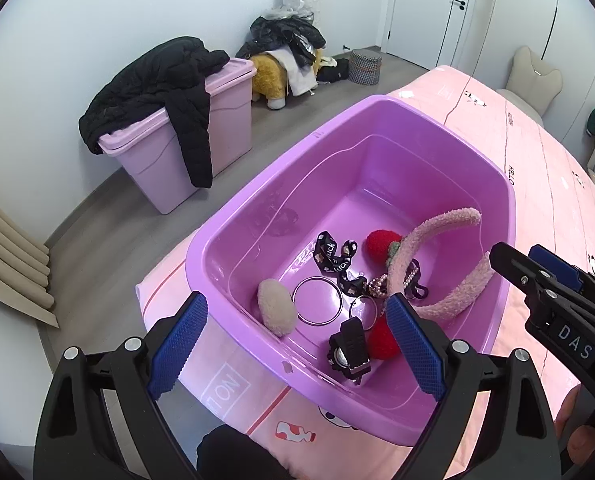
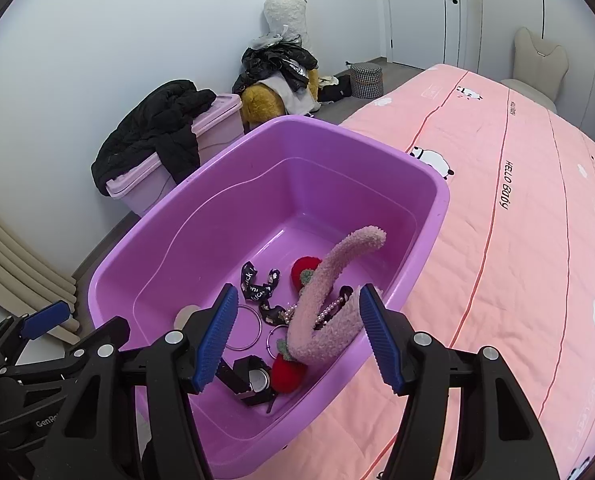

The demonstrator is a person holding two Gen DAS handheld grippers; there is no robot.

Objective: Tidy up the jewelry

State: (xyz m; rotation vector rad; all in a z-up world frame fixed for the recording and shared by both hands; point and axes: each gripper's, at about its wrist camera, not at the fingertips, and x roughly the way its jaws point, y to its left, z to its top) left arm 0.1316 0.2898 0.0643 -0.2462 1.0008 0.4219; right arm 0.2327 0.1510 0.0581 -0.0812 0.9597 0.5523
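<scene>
A purple plastic tub [image 1: 233, 236] [image 2: 429, 184] sits on the pink bed. Inside lie a fuzzy pink headband [image 1: 449, 300] [image 2: 329, 280], red pom-pom cherries [image 1: 381, 242] [image 2: 287, 372], a black printed ribbon [image 1: 333, 258] [image 2: 257, 286], a silver bangle [image 1: 317, 300] [image 2: 245, 328], a pearl string [image 1: 377, 286] [image 2: 329, 312], a black watch [image 1: 347, 350] [image 2: 253, 380] and a beige puff [image 1: 276, 306]. My left gripper [image 1: 297, 344] is open over the tub's near rim. My right gripper [image 2: 297, 336] is open above the headband; it also shows in the left wrist view [image 1: 537, 276].
A lilac storage bin [image 1: 185, 140] with a black jacket [image 1: 157, 92] stands on the floor by the wall. Plush toys and clothes [image 1: 289, 56] pile in the corner. The pink bedspread [image 2: 517, 260] stretches right. A beige chair [image 2: 537, 64] stands beyond it.
</scene>
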